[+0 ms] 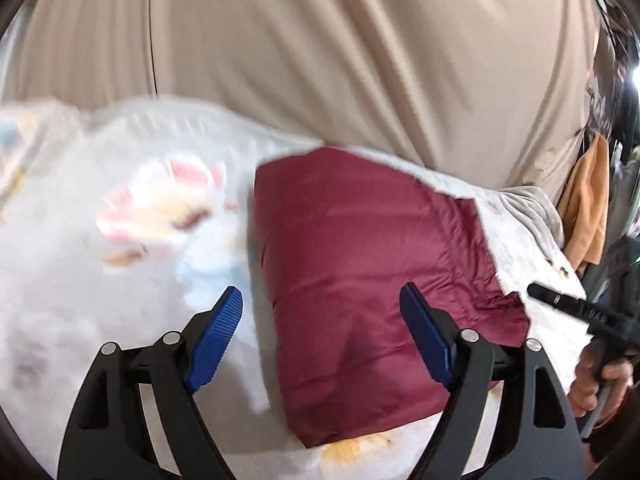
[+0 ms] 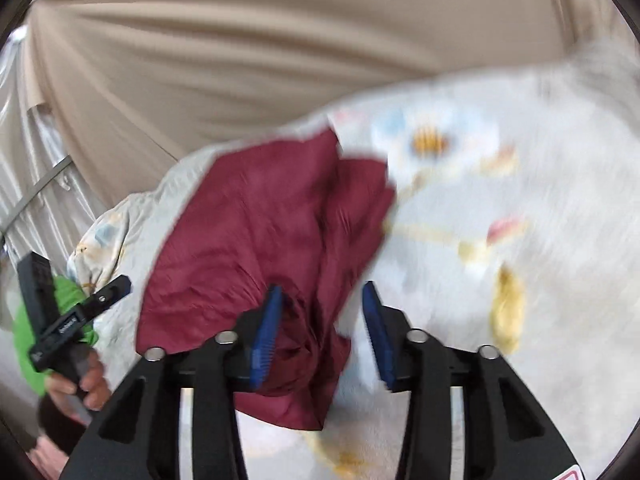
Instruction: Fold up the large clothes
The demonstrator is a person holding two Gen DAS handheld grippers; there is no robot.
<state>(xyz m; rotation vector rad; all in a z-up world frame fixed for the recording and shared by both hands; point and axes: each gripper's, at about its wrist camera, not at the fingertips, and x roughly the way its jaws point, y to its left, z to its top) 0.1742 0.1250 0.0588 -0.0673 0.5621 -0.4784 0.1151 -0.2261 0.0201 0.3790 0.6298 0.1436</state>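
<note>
A maroon quilted garment (image 1: 360, 272) lies folded in a thick pad on a white printed bedsheet (image 1: 120, 280). My left gripper (image 1: 320, 292) hovers just above its near edge, jaws wide apart with nothing gripped. In the right wrist view the garment (image 2: 248, 240) looks rumpled, and a bunched fold of it sits between the fingers of my right gripper (image 2: 322, 288). That fold lies against the left pad, while the right pad stands clear over the sheet. A hand (image 1: 600, 376) holds the right gripper at the garment's right side. Another hand (image 2: 84, 384) holds the left one.
A beige curtain (image 1: 320, 60) hangs close behind the bed. An orange cloth (image 1: 584, 216) hangs at the far right beside a grey cloth (image 1: 532, 200). Something bright green (image 2: 60, 300) lies past the bed's left edge. The sheet (image 2: 520, 240) spreads wide to the right.
</note>
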